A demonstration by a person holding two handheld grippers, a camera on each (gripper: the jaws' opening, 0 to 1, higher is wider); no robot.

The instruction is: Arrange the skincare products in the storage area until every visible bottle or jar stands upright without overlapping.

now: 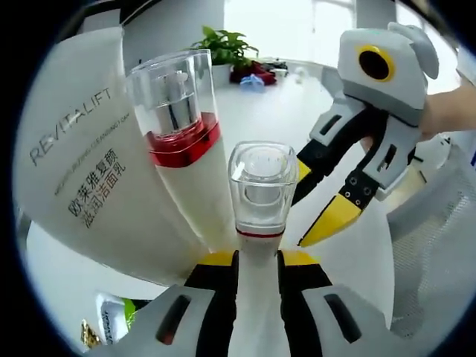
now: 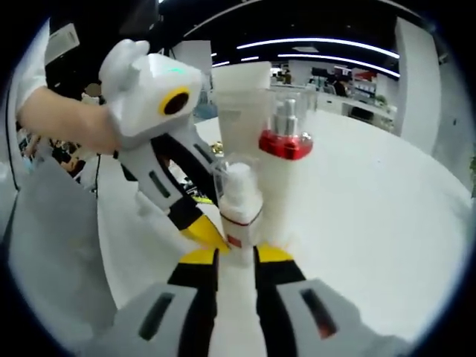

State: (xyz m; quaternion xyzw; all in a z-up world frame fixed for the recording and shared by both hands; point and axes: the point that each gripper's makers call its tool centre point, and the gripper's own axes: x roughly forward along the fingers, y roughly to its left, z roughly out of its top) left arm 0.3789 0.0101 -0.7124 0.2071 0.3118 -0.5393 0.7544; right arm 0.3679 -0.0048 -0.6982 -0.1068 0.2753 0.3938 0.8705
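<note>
Your left gripper (image 1: pixel 257 262) has its yellow-tipped jaws closed narrow against the white body of a small pump bottle (image 1: pixel 260 195), one jaw on each side just below the thin red band under its clear square cap. In the left gripper view the bottle rises straight up between the jaws, cap toward the top of the view.

Just behind and to the left of it stands a taller pump bottle (image 1: pixel 181 141) with a clear cap, a silver pump inside and a broad red collar; its cream body leans against, or stands right in front of, a large white Revitalift tube (image 1: pixel 82 156) printed with grey lettering. Whether the two bottles touch cannot be told.

Your right gripper (image 1: pixel 327 204) comes in from the right of that view, held by a hand (image 1: pixel 450 111); its jaws are parted, yellow tips apart, near the small bottle's cap but not touching it.

In the right gripper view the same small pump bottle (image 2: pixel 239 204) stands directly ahead of your right jaws, which stay spread with nothing between them. The left gripper (image 2: pixel 197 223) reaches it from the left. The red-collared bottle (image 2: pixel 286 149) and the white tube (image 2: pixel 238 97) stand just behind, all on a white round table (image 2: pixel 372 216).

A green potted plant (image 1: pixel 227 46) sits well off at the table's far edge.
</note>
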